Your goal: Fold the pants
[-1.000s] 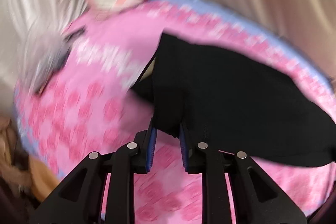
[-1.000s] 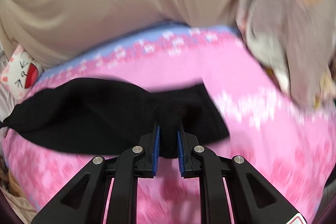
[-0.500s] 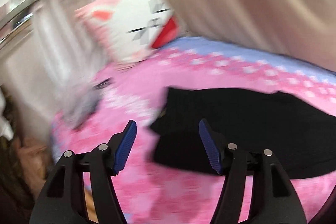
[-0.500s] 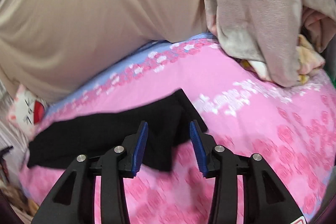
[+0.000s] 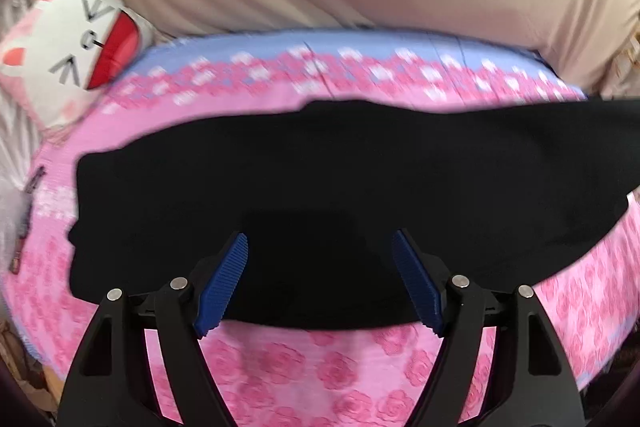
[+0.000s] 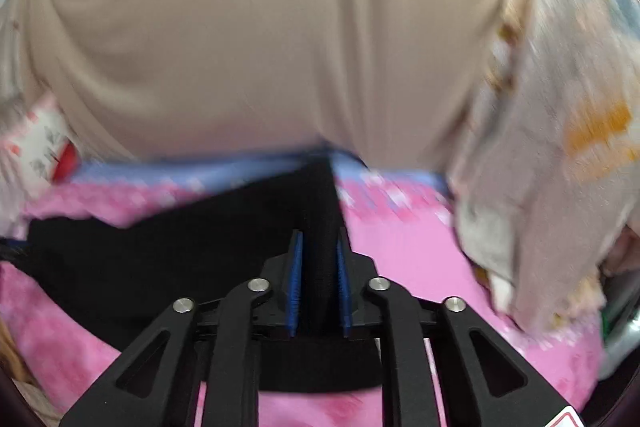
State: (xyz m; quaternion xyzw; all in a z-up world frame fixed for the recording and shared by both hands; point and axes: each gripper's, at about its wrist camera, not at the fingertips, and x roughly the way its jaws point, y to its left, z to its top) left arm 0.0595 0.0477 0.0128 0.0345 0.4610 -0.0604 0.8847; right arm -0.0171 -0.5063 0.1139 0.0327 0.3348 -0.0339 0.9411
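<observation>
While the left gripper hovers with jaws spread wide over the black pants, the right gripper pinches a raised fold of the pants between narrow jaws. The pants lie across a pink rose-print blanket, near a cat-face pillow and beige curtain. Half a second earlier the right jaws were apart; now they have closed on cloth.

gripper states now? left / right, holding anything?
Left gripper: open, holding nothing, above the black pants.
Right gripper: closed on a bunched end of the pants.
</observation>
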